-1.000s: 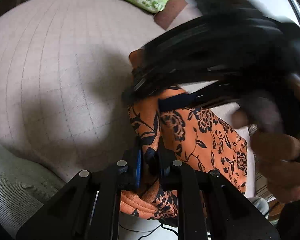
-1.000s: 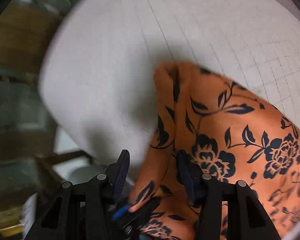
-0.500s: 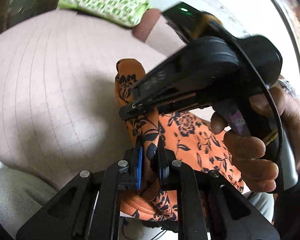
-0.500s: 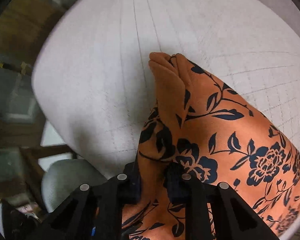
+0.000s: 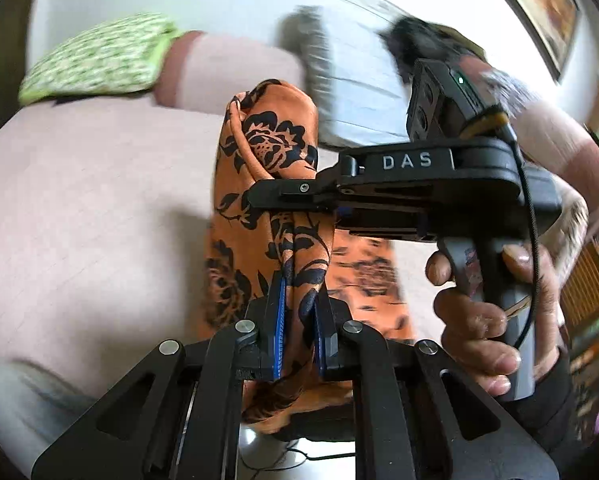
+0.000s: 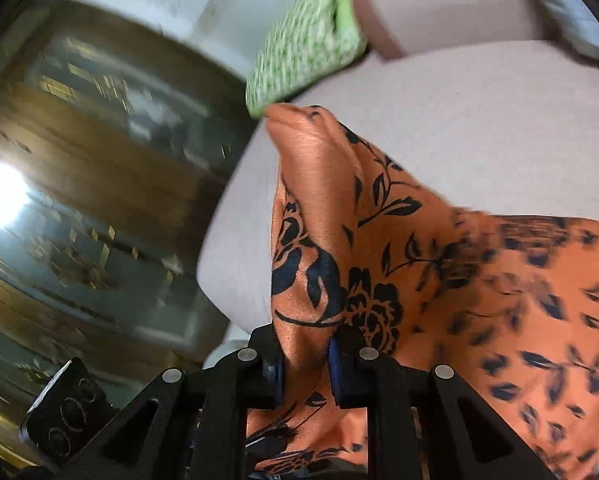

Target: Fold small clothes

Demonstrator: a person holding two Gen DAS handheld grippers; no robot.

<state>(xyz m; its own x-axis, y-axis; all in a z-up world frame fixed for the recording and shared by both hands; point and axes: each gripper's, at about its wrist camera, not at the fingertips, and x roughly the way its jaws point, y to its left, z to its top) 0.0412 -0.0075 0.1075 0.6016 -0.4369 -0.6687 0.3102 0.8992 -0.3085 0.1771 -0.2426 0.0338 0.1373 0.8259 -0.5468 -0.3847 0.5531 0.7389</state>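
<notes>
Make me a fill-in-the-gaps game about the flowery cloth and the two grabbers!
1. The cloth is orange with ____ flowers.
2. The left gripper is shut on the ____.
3. The pillow at the far end of the bed has a ____ and white pattern.
4. The right gripper has cloth between pads that are ____ in colour.

Missing words: black; cloth; green; blue

Big pale pink bedspread (image 5: pixel 79 208) w/ a faint grid pattern took up most of the view. Green & white patterned pillow (image 5: pixel 99 60) sat at the far end, right next to a pinkish pillow (image 5: pixel 235 68). White wall (image 5: pixel 219 4) behind, framed picture (image 5: pixel 539 4) hung on it. Dark wood cabinet w/ glass doors (image 6: pixel 91 184) stood off the bed's edge, pretty blurry tho.
</notes>
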